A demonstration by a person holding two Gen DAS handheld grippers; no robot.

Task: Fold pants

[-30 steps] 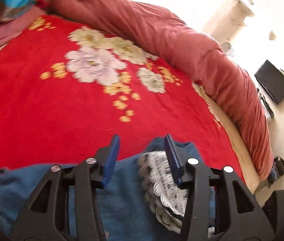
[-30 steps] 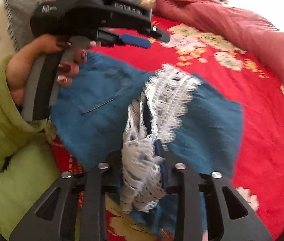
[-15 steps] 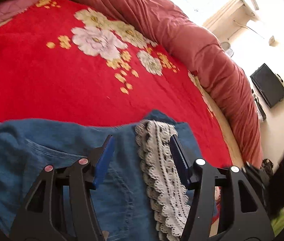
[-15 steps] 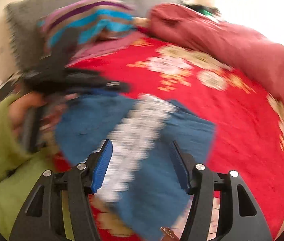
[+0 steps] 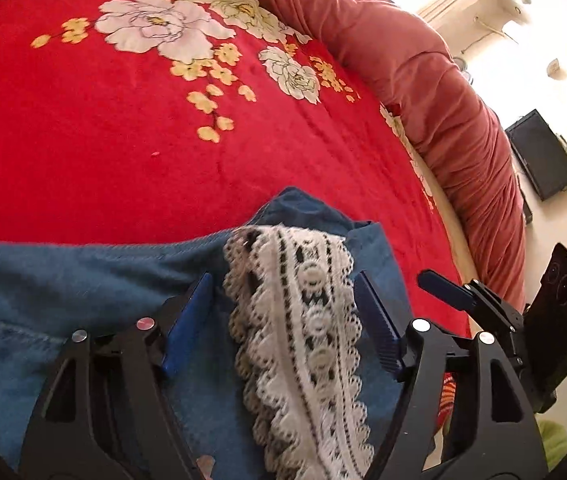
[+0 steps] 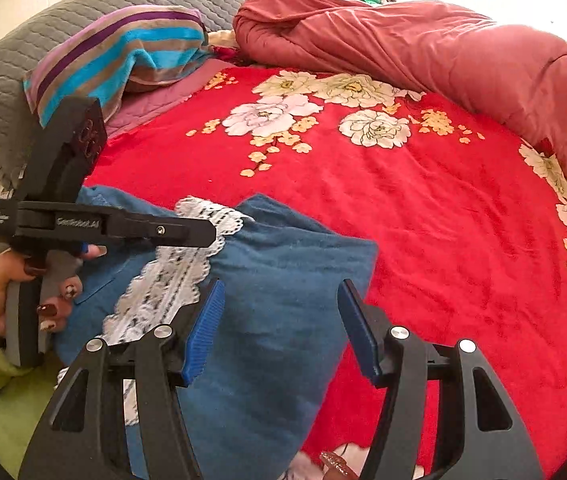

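From the left wrist, the left tongs [image 5: 283, 312] gape wide astride the lace trim [image 5: 303, 328] of blue pants [image 5: 63, 280] lying on the red bedspread [image 5: 123, 140], apparently untouched; from the right wrist, the right tongs [image 6: 281, 328] spread equally wide above them.

Left tongs [image 5: 283, 316] open over pants [image 5: 83, 280] on bed [image 5: 123, 140].
Blue pads flank a white lace strip [image 5: 303, 340] with buttons on the blue denim; neither pad visibly grips it. Right tongs [image 5: 447, 292] enter at lower right beside the pants' edge. A red floral blanket covers the bed; a pink quilt [image 5: 423, 80] lies along the far edge.
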